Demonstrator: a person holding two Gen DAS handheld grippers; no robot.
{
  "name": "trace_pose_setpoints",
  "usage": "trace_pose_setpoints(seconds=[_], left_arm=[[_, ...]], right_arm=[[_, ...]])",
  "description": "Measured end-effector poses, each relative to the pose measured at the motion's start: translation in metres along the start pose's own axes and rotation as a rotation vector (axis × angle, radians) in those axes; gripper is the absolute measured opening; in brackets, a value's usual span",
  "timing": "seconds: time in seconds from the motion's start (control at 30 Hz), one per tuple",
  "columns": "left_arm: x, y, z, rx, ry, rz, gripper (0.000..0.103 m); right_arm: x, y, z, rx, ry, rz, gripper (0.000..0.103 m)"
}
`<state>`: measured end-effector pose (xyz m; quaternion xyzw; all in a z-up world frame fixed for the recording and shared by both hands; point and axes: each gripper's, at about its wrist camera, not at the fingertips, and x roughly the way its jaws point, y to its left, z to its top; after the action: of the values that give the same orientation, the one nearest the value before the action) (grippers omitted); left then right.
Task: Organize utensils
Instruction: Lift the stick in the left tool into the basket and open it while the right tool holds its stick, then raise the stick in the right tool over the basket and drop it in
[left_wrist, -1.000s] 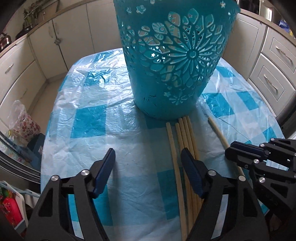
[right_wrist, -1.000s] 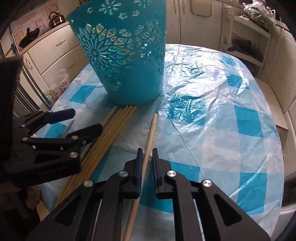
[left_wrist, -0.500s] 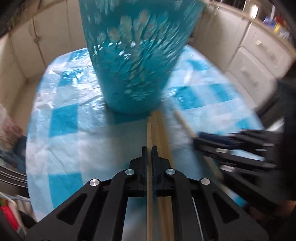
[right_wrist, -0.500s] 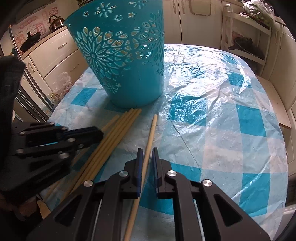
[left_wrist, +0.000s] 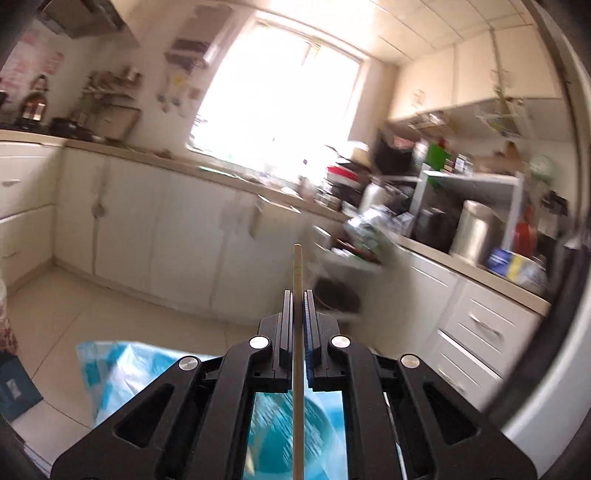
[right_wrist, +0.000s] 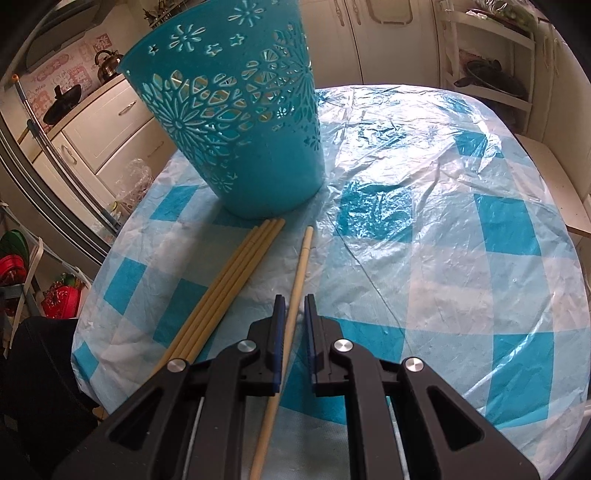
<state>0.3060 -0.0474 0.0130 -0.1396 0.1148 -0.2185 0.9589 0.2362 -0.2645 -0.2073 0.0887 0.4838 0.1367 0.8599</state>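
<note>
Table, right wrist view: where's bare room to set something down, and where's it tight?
Free: the wide stretch of checked cloth right of the basket and the single stick, out to the table's far and right edges. Crowded: the strip in front of the basket, where the stick bundle lies beside the right gripper.

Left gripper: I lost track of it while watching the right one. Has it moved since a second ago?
Yes. The left gripper, shut on a chopstick, has risen: its view showed the teal basket ahead, now below.
</note>
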Motion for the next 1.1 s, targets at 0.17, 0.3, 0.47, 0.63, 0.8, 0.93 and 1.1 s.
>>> trace_pose_setpoints(seconds=[0.17, 0.3, 0.47, 0.63, 0.8, 0.93, 1.1], left_arm=[[0.049, 0.019, -0.007, -0.05, -0.047, 0.094, 0.005], [0.063, 0.026, -0.022, -0.02, -0.046, 0.138, 0.005], [0.066, 0.036, -0.042, 0.008, -0.023, 0.159, 0.005], [0.065, 0.038, -0.062, 0.043, 0.045, 0.164, 0.005], [0.054, 0.042, -0.074, 0.067, 0.124, 0.163, 0.01], [0.029, 0.049, -0.078, 0.074, 0.151, 0.166, 0.039], [-0.01, 0.068, -0.084, 0.04, 0.14, 0.19, 0.052]], right_arm=[[0.0, -0.001, 0.0, -0.013, -0.005, 0.003, 0.011], [0.0, 0.002, 0.0, -0.037, -0.005, -0.007, 0.011], [0.002, 0.005, 0.001, -0.053, -0.003, -0.015, 0.011], [0.003, 0.01, 0.002, -0.065, 0.003, -0.025, 0.011], [0.006, 0.022, -0.001, -0.118, 0.001, -0.072, 0.011], [0.007, 0.03, -0.003, -0.166, -0.009, -0.119, 0.009], [-0.008, 0.0, 0.0, 0.059, -0.01, 0.051, 0.006]])
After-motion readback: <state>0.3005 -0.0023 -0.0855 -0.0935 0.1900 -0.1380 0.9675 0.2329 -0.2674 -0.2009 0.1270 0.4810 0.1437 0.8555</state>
